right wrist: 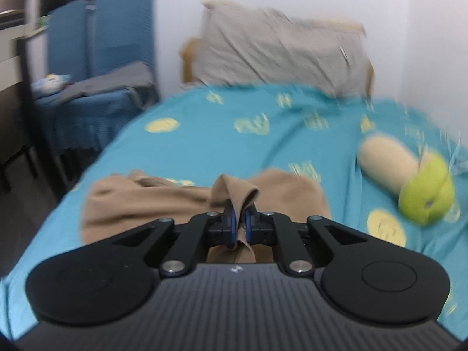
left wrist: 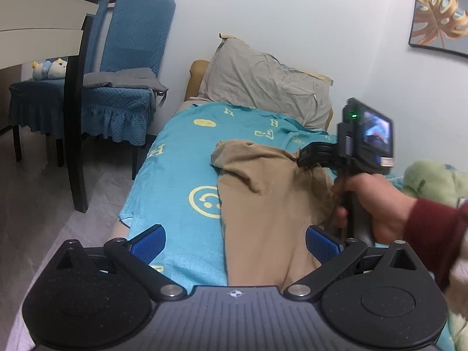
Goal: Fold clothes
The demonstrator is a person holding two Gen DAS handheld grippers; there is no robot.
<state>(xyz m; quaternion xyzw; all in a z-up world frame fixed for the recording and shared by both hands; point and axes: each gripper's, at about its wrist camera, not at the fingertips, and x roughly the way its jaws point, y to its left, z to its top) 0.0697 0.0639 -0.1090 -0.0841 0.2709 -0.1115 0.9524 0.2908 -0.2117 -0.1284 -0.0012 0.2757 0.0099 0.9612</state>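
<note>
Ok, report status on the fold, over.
Right hand-held gripper shut on tan cloth garment. Left hand-held gripper open, empty. Garment rumpled on turquoise bedsheet. Nothing blocking.

Left tool: black linkage arms, silver pivot screws, blue ribbed pads, dark ribbed housing with a small white crosshair mark, round caps either side. Right tool: same build, same blue pads. From the left view its rear carries a small lit screen with a green LED on a black handle. Right hand: dark red sleeve cuff, paler fabric below it.
</note>
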